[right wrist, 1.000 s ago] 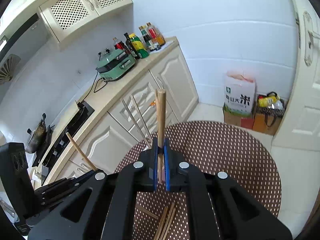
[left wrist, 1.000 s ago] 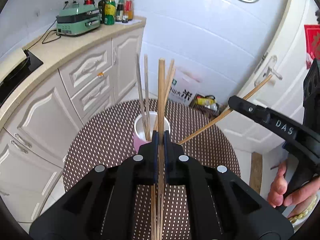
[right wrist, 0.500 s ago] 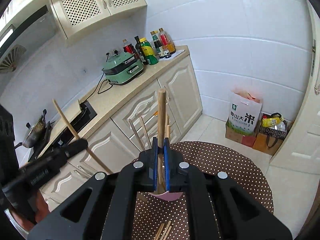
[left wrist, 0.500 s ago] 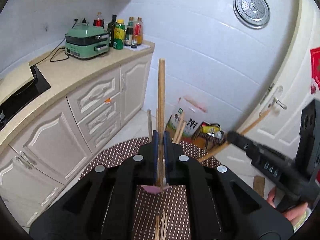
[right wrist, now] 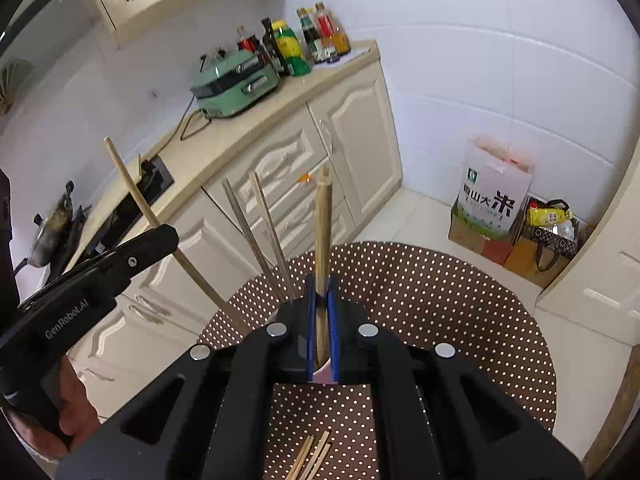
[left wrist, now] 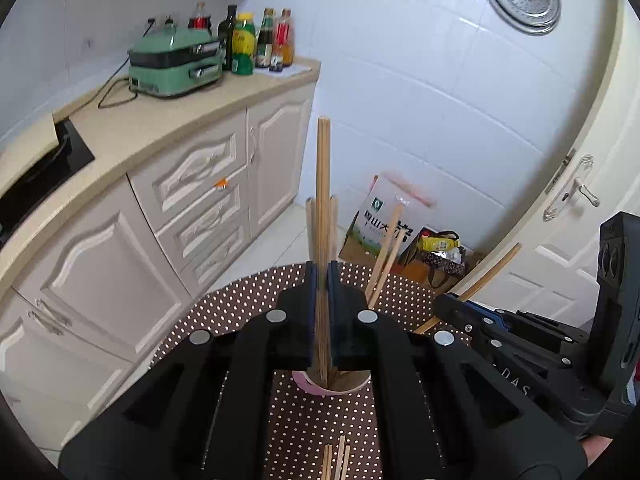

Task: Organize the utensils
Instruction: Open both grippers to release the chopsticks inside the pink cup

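Left gripper [left wrist: 321,280] clamped on one wooden chopstick [left wrist: 322,208], held upright, lower end reaching down into the pink cup [left wrist: 320,387] just below the jaws. Seen from the right wrist view, same gripper [right wrist: 170,236] at the left edge, with its chopstick [right wrist: 132,188] slanting through the tip.

Right gripper [right wrist: 321,292] closed on another chopstick [right wrist: 323,232] — blue pads pressed on both sides of the stick, upper end standing above the jaws. Lower end hidden behind the gripper body; whether already inside the cup [right wrist: 323,376], cannot tell. In the left wrist view, right gripper [left wrist: 444,307] at the right side, its stick [left wrist: 494,268] tilted up to the right.

More chopsticks [left wrist: 386,252] standing in the cup, leaning to different sides. Cup placed on a round brown mat with white dots [left wrist: 240,308]. A few loose chopsticks [left wrist: 336,460] lying flat on the mat, near the bottom edge — well apart from the cup.

Behind: beige counter [left wrist: 168,120] with a green appliance [left wrist: 176,64] and bottles [left wrist: 256,40].
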`<state>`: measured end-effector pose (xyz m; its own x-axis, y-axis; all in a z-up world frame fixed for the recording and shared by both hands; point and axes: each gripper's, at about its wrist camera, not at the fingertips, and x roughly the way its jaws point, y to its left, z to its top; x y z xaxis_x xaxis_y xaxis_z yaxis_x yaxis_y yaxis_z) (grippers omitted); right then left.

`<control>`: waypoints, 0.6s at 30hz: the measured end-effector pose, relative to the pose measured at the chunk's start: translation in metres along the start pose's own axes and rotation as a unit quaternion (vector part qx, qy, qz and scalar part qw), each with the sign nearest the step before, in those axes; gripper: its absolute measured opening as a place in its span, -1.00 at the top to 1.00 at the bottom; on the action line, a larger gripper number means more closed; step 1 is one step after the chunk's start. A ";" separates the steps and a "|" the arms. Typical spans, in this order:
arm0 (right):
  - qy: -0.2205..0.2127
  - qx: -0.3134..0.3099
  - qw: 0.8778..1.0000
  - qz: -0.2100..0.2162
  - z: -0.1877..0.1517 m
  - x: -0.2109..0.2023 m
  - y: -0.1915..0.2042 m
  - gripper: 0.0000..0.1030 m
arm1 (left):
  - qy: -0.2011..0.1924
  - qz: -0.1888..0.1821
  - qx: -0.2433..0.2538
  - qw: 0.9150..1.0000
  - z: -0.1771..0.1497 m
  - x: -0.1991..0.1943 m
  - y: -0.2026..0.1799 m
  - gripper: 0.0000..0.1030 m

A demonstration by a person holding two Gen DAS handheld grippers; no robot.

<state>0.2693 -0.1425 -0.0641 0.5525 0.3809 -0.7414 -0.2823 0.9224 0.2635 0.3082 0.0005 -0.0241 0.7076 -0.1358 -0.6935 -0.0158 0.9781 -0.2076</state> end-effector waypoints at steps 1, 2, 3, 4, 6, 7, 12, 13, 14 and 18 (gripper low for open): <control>0.006 -0.001 1.000 -0.001 -0.001 0.005 0.000 0.92 | 0.004 -0.001 -0.003 1.000 -0.002 0.004 0.002 0.89; 0.012 -0.002 1.000 -0.002 -0.001 0.010 0.000 0.92 | 0.011 0.001 -0.006 1.000 -0.005 0.010 0.004 0.89; 0.018 -0.001 1.000 -0.002 -0.002 0.015 0.000 0.92 | 0.016 0.003 -0.007 1.000 -0.007 0.014 0.005 0.89; 0.024 0.001 1.000 -0.001 -0.003 0.019 0.000 0.92 | 0.021 0.005 -0.010 1.000 -0.010 0.019 0.008 0.89; 0.032 0.005 0.999 0.002 -0.003 0.027 -0.002 0.92 | 0.029 0.002 -0.015 0.999 -0.014 0.026 0.011 0.89; 0.035 0.005 0.999 0.002 -0.004 0.030 -0.002 0.92 | 0.032 0.000 -0.019 0.999 -0.017 0.030 0.013 0.89; 0.051 0.015 0.999 0.010 -0.006 0.043 -0.006 0.86 | 0.047 0.004 -0.021 0.999 -0.023 0.046 0.015 0.89; 0.056 0.020 0.998 0.014 -0.006 0.046 -0.006 0.85 | 0.047 0.006 -0.026 0.999 -0.024 0.049 0.017 0.89; 0.059 0.026 0.998 0.017 -0.006 0.048 -0.008 0.85 | 0.048 0.006 -0.031 0.998 -0.025 0.051 0.017 0.89; 0.065 0.050 0.996 0.017 -0.005 0.052 -0.015 0.53 | 0.049 0.006 -0.035 0.998 -0.027 0.059 0.019 0.89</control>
<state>0.2985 -0.1370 -0.1096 0.4351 0.4067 -0.8033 -0.2168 0.9133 0.3449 0.3311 0.0069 -0.0874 0.6341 -0.1423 -0.7600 -0.0764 0.9666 -0.2447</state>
